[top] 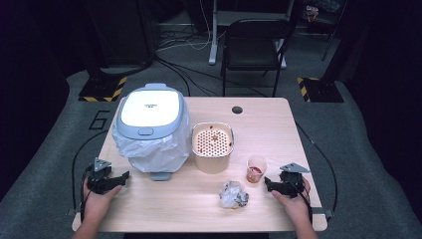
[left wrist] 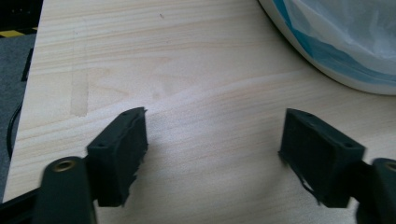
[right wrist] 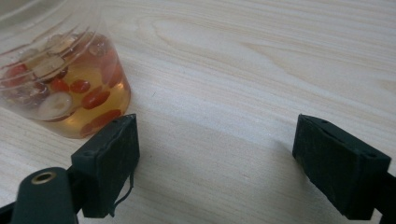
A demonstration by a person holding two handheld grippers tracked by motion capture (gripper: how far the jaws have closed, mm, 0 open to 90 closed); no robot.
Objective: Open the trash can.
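Observation:
My left gripper [top: 122, 178] rests near the table's front left corner, held in a hand. Its jaws stand open over bare wood [left wrist: 215, 126], with nothing between them. A white lidded bin [top: 151, 124] lined with a plastic bag stands just beyond it, and its curved base [left wrist: 336, 42] rises at the upper right in the left gripper view. My right gripper [top: 267, 183] lies at the front right, open and empty [right wrist: 217, 126]. A clear plastic cup [top: 256, 169] holding liquid with red and pale pieces [right wrist: 60, 84] stands just ahead of it, beside the left finger [right wrist: 109, 163].
A beige bucket [top: 212, 158] with a perforated strainer insert stands mid-table, right of the bin. A crumpled ball of wrapping [top: 234, 194] lies near the front edge, left of the right gripper. A round hole [top: 237, 109] sits near the table's far edge. A black chair [top: 254, 45] stands behind the table.

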